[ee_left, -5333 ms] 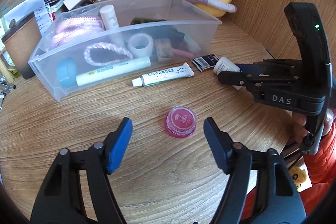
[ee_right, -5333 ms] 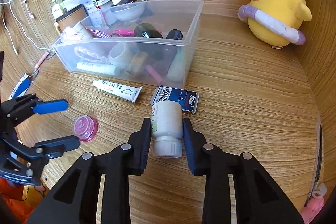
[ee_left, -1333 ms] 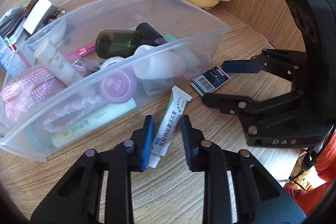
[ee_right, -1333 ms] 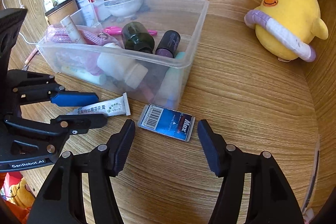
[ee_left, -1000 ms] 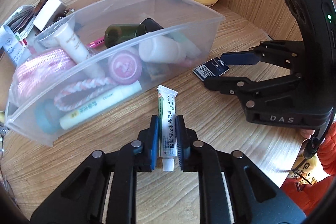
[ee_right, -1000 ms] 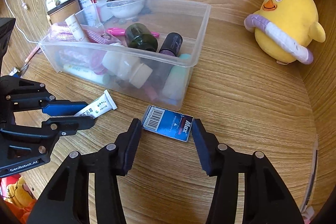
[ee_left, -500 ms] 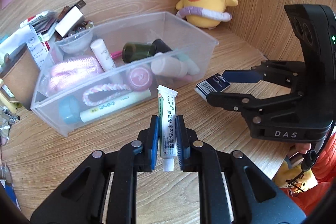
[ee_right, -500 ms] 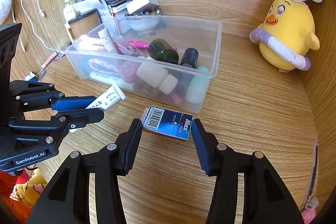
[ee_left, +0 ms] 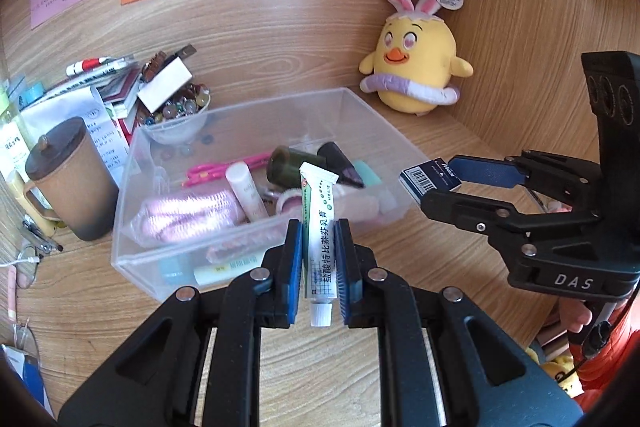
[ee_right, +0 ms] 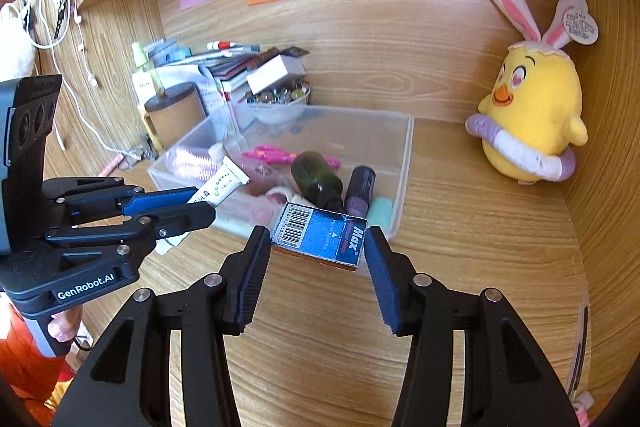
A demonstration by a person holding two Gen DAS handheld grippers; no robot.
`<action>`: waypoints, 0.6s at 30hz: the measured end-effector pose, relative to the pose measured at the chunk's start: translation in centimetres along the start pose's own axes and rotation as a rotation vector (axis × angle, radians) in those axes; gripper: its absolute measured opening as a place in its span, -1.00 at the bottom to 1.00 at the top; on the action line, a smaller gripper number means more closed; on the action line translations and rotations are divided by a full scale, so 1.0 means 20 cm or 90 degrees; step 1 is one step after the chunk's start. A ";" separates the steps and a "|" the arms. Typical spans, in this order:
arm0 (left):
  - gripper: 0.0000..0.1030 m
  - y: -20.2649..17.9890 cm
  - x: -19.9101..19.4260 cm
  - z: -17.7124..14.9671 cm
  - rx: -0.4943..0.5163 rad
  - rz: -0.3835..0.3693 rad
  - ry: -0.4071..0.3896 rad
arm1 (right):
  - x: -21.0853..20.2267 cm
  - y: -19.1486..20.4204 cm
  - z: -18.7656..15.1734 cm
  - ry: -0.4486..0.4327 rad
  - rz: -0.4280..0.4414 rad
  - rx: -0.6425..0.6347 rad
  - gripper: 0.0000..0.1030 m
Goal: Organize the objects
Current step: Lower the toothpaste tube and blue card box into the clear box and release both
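- While both grippers hang above the desk, the left gripper (ee_left: 319,269) is clenched on a white ointment tube (ee_left: 319,227), cap end down between the blue pads, crimped end up.
- Tube is clear of the wooden desk (ee_left: 420,239), in front of the near wall of the clear plastic bin (ee_left: 132,187).
- Right gripper (ee_right: 316,275) grasps a blue box (ee_right: 320,233) with barcode and "Max" print, pads on its two short ends; box is lifted off the desk, tilted a little, just in front of the bin's near right corner.
- Both grippers angle downward toward the bin; left one shows at the left of the right wrist view (ee_right: 172,205), right one at the right of the left wrist view (ee_left: 440,183).
- A hand (ee_left: 574,313) with an orange sleeve holds the right gripper's handle.
- Bin contents: pink mesh bundle (ee_left: 188,211), pale tube (ee_left: 246,191), pink clip-like item (ee_left: 224,169), dark green bottle (ee_left: 292,163), dark purple bottle (ee_right: 360,189), mint-green piece (ee_right: 380,209); more tubes at the near wall, details unclear.
- Behind the bin: bowl of beads (ee_left: 180,111) and stacked papers.
- Left of the bin: brown lidded cup (ee_left: 70,179).
- Right of the bin: yellow chick plush (ee_left: 416,67) with bunny ears, against the wooden wall.
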State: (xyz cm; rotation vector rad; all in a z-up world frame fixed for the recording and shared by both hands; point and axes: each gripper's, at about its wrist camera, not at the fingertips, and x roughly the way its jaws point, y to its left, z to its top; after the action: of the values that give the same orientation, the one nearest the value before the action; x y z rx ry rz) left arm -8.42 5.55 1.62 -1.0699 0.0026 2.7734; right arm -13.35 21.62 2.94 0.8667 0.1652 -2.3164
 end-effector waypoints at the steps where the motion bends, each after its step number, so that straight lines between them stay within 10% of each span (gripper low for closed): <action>1: -0.71 0.00 0.00 0.01 -0.001 0.000 -0.002 | -0.01 0.00 0.02 -0.005 0.001 0.001 -0.12; 18: -0.71 0.07 0.23 0.17 -0.031 -0.025 0.067 | 0.15 -0.03 0.16 -0.001 -0.019 -0.003 -0.12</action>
State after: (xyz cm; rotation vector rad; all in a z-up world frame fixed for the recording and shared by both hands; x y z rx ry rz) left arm -14.20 5.09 1.07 -1.2137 -0.0722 2.6928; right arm -17.02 19.46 3.47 0.8651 0.1842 -2.3439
